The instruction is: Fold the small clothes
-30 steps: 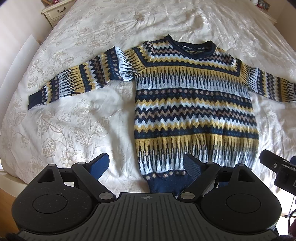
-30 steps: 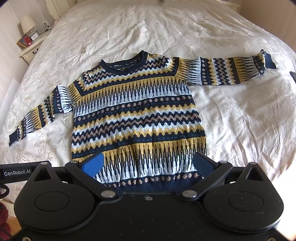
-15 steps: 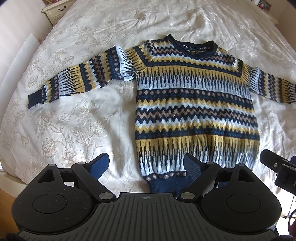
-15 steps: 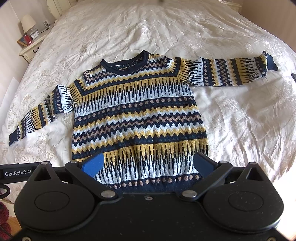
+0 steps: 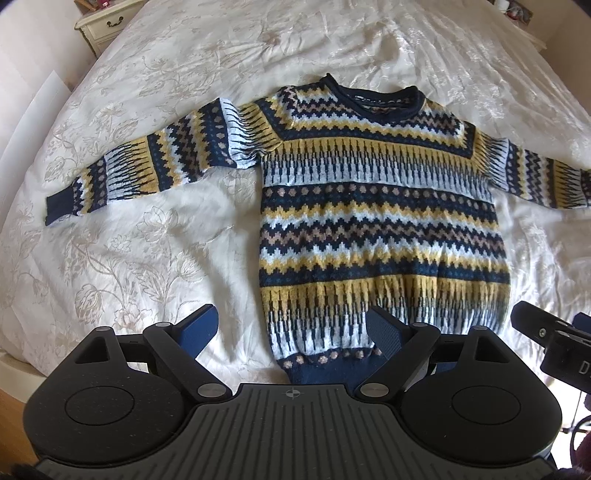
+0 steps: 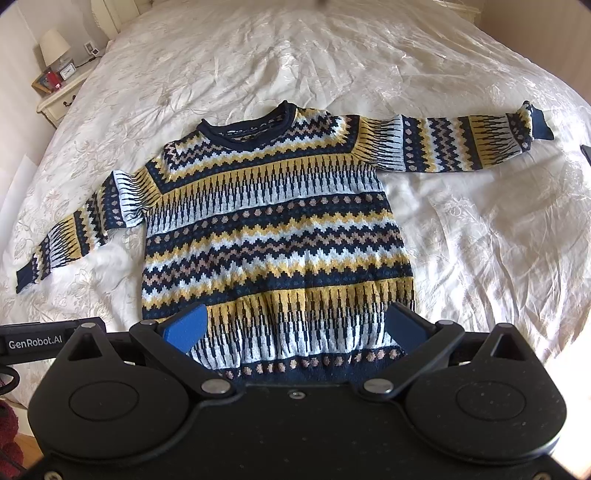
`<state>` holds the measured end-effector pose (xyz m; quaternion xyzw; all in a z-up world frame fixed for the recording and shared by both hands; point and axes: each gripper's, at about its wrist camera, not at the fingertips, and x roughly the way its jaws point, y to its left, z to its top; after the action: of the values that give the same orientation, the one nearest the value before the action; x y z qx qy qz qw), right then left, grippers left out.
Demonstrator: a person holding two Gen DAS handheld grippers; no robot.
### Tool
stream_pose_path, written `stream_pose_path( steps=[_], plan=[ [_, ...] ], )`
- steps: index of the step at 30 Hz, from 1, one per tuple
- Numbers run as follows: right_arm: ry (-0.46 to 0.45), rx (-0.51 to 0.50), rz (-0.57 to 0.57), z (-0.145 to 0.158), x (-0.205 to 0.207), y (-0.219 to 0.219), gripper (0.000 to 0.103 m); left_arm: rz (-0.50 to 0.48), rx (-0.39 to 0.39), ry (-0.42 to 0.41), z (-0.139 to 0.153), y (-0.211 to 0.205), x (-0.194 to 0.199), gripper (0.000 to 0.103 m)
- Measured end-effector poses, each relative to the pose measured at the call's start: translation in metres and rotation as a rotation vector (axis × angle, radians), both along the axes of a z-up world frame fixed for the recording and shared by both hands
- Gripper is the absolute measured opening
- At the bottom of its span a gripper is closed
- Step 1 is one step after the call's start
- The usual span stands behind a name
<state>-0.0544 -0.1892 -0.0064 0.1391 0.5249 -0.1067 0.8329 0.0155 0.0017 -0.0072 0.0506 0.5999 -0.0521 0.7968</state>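
A patterned knit sweater point(image 5: 376, 221) in navy, yellow, white and tan lies flat and face up on the bed, both sleeves spread out sideways, neck away from me. My left gripper point(image 5: 291, 326) hovers open above the sweater's lower left corner, nothing between its blue pads. My right gripper point(image 6: 295, 326) hangs open over the hem point(image 6: 295, 369) of the sweater point(image 6: 273, 229), pads apart and holding nothing. In the left wrist view the right gripper's black body point(image 5: 554, 343) shows at the right edge.
The bed is covered by a cream floral bedspread point(image 5: 129, 240). A cream nightstand point(image 5: 103, 22) stands at the far left, and another point(image 6: 61, 96) carries a lamp and small items. The bed's near edge runs under the grippers.
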Motion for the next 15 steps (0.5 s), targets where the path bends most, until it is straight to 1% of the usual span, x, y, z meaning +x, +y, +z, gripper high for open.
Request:
stream_pose_path(
  steps=[4,5,8,15],
  plan=[
    [-0.002,0.000,-0.002,0.000,0.000,0.000,0.102,0.001,-0.033,-0.031,0.004,0.001,0.001,0.087],
    [-0.010,0.005,-0.003,-0.006,0.003,-0.003,0.102,0.003,-0.042,-0.043,0.006,0.001,0.001,0.087],
    [-0.023,0.016,-0.001,-0.005,0.003,-0.008,0.102,0.006,-0.059,-0.076,0.011,-0.001,0.004,0.087],
    [-0.061,0.057,0.014,-0.009,0.007,-0.025,0.102,0.021,-0.050,-0.173,0.021,-0.010,0.011,0.087]
  ],
)
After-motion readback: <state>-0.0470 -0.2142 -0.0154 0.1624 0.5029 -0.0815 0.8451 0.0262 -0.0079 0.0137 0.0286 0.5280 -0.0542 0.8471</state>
